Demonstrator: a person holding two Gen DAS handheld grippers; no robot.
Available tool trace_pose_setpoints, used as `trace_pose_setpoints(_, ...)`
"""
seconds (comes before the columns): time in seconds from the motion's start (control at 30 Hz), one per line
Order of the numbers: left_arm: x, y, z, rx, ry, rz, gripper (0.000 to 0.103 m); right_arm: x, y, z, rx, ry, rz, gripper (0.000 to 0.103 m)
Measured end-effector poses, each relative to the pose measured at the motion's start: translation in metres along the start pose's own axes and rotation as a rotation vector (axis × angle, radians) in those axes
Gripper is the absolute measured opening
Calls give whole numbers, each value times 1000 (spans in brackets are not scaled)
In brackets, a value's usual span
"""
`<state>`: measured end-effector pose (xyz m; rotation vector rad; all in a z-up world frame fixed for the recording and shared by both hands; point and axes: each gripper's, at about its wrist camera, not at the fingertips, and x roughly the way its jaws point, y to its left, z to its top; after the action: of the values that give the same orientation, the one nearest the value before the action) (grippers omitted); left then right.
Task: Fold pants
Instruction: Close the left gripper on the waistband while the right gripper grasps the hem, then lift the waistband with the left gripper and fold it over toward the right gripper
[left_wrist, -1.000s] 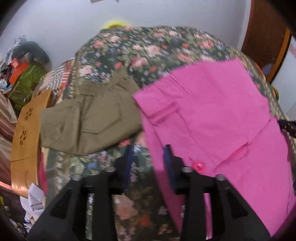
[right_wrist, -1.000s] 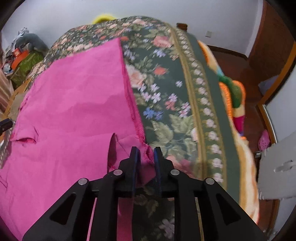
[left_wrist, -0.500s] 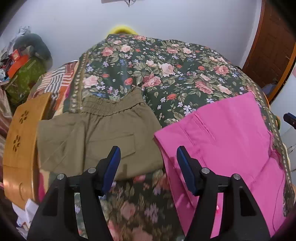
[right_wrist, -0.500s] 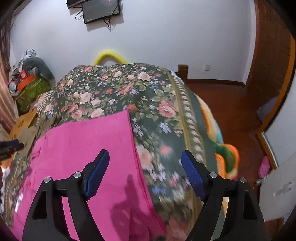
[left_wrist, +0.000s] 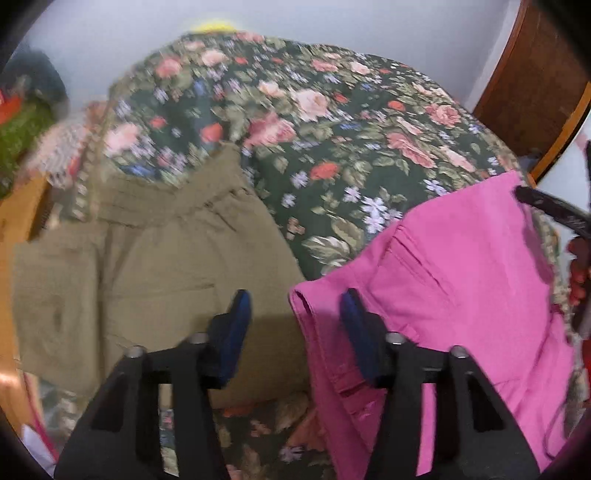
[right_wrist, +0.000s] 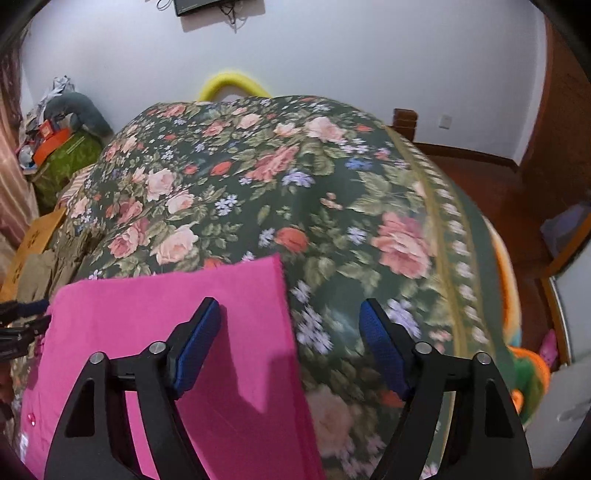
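Note:
Pink pants (left_wrist: 461, 280) lie flat on a floral bedspread (left_wrist: 332, 122), with the waistband corner at the near left. My left gripper (left_wrist: 295, 314) is open and empty just above that corner, one finger on each side of it. In the right wrist view the pink pants (right_wrist: 177, 325) lie at the lower left, and the floral bedspread (right_wrist: 295, 192) fills the rest. My right gripper (right_wrist: 290, 339) is open wide and empty, hovering over the pants' right edge.
Folded olive pants (left_wrist: 147, 266) lie on the bed to the left of the pink ones. A wooden board (right_wrist: 33, 236) and clutter (right_wrist: 55, 147) sit at the far left. A wooden door (left_wrist: 532, 81) and floor (right_wrist: 517, 192) are on the right.
Both grippers were near or on the pink pants a second ago, the right one shut on an edge. They let go, opened and lifted. The left gripper has now dropped toward the waistband corner.

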<state>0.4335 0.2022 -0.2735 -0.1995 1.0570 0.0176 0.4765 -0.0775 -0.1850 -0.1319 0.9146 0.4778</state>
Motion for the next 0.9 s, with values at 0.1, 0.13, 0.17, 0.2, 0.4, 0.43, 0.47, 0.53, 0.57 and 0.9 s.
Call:
trace_pose_setpoints(0.1,2,-6,-1,10,-3,-4,26,13,8,1,-11,24,27,48)
trace_pose_setpoints(0.13,1,-9,-1,25,-10,4,22,12,9,0,0,9,31,46)
trace_pose_setpoints(0.17,1,-13,-1,40,-16,31,18,12,10,1,6,1,33,39)
trace_pose_setpoints(0.2,1,-15,-1,49,-19,46,16,12,10,2,8,0,36,31)
trace_pose_setpoints(0.4,-14,-21,1,69,-62,117,8,9,10,7,14,-22,19,6)
trace_pose_setpoints(0.43,-20,-21,3,72,-81,129,8,6,11,8,10,-34,12,5)
trace_pose_setpoints(0.47,-27,-21,5,77,-104,136,8,0,12,8,0,-52,-2,3)
trace_pose_setpoints(0.53,-37,-22,10,90,-130,150,8,-8,14,11,-18,-79,-36,2)
trace_pose_setpoints(0.57,-40,-22,15,90,-133,163,8,-12,15,14,-22,-88,-43,2)
trace_pose_setpoints(0.9,-119,-35,23,95,-274,137,8,-91,30,25,-61,-210,-9,2)
